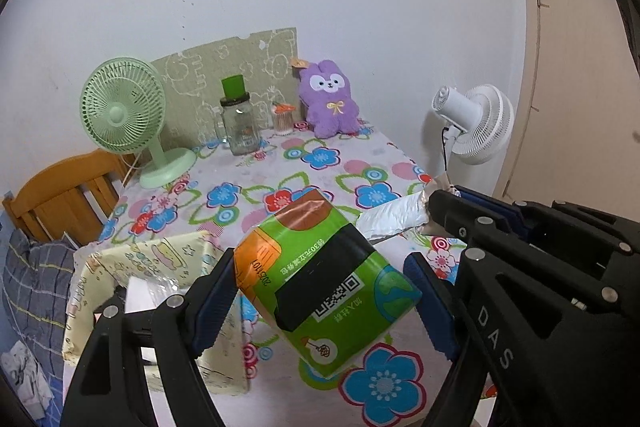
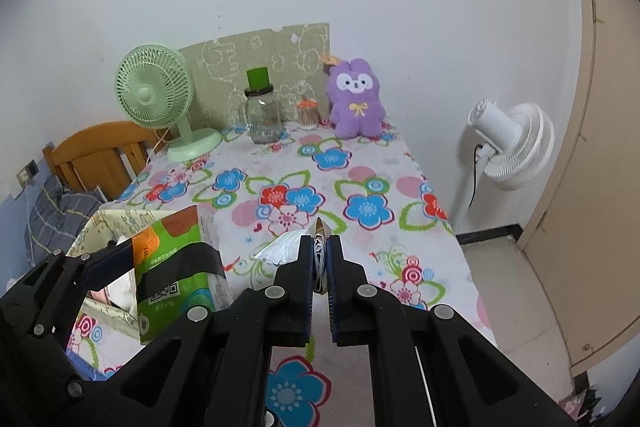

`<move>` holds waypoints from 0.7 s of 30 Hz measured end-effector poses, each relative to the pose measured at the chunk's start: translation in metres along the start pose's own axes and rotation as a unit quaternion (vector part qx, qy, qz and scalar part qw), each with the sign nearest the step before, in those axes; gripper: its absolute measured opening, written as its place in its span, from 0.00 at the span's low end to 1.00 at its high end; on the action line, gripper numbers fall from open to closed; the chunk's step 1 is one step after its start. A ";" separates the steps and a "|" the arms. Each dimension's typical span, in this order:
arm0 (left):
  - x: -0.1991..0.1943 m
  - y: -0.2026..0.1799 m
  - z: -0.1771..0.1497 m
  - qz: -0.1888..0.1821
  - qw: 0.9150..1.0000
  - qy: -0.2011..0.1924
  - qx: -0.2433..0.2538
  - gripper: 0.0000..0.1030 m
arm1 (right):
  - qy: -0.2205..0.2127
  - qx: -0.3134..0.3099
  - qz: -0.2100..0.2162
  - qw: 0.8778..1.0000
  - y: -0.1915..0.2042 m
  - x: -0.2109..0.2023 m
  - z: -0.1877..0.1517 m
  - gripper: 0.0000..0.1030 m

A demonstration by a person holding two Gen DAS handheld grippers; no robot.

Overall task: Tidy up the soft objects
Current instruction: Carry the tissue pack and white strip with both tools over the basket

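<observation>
Tissue pack, green and orange, hangs above the flowered counter, clamped between the left hand-held gripper pads. Beside it, the right hand-held gripper pinches a silver foil packet tightly. A patterned box sits just left.

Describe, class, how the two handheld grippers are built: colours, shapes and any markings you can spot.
Both the left gripper and the right gripper are angular matte black plastic frames with open triangular cut-outs and round silver pivot pins. Their fingers carry dark blue ribbed pads. Pale letters reading DAS mark the right gripper's body. No hands, sleeves or cables show.
</observation>
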State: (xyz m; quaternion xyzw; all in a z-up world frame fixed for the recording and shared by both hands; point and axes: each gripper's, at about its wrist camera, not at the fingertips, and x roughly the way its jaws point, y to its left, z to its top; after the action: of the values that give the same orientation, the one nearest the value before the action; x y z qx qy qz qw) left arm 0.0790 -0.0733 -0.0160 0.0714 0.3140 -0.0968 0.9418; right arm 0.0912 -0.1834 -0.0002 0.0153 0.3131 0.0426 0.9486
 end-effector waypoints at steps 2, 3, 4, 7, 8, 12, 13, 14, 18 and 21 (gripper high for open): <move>-0.003 0.006 0.002 0.001 1.000 -0.004 -0.002 0.81 | -0.006 -0.004 0.002 1.000 0.006 -0.002 0.004 0.08; -0.004 0.010 0.003 0.003 1.000 -0.006 -0.003 0.81 | -0.007 -0.005 0.003 1.000 0.009 -0.002 0.006 0.08; -0.005 0.013 0.003 0.004 1.000 -0.008 -0.004 0.81 | -0.010 -0.007 0.005 1.000 0.012 -0.002 0.008 0.08; -0.007 0.025 0.005 0.010 1.000 -0.012 -0.007 0.81 | -0.016 -0.014 0.012 1.000 0.023 -0.002 0.013 0.08; -0.008 0.028 0.006 0.013 1.000 -0.013 -0.008 0.81 | -0.017 -0.015 0.014 1.000 0.025 -0.001 0.014 0.08; -0.011 0.044 0.007 0.022 1.000 -0.017 -0.014 0.81 | -0.021 -0.022 0.029 0.999 0.042 0.002 0.020 0.08; -0.011 0.047 0.007 0.024 0.999 -0.018 -0.016 0.81 | -0.021 -0.024 0.032 0.999 0.044 0.003 0.021 0.08; -0.012 0.052 0.007 0.025 0.999 -0.020 -0.019 0.81 | -0.022 -0.025 0.035 0.999 0.048 0.003 0.022 0.08; -0.013 0.063 0.006 0.026 0.999 -0.021 -0.029 0.81 | -0.027 -0.031 0.049 0.998 0.062 0.006 0.026 0.08; -0.013 0.073 0.005 0.031 0.999 -0.022 -0.031 0.81 | -0.026 -0.034 0.061 0.997 0.072 0.011 0.027 0.08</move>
State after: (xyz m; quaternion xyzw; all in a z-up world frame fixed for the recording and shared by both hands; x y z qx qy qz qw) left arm 0.0885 -0.0016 0.0007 0.0493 0.2939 -0.0592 0.9527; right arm 0.1109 -0.1111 0.0195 0.0033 0.2851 0.1105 0.9521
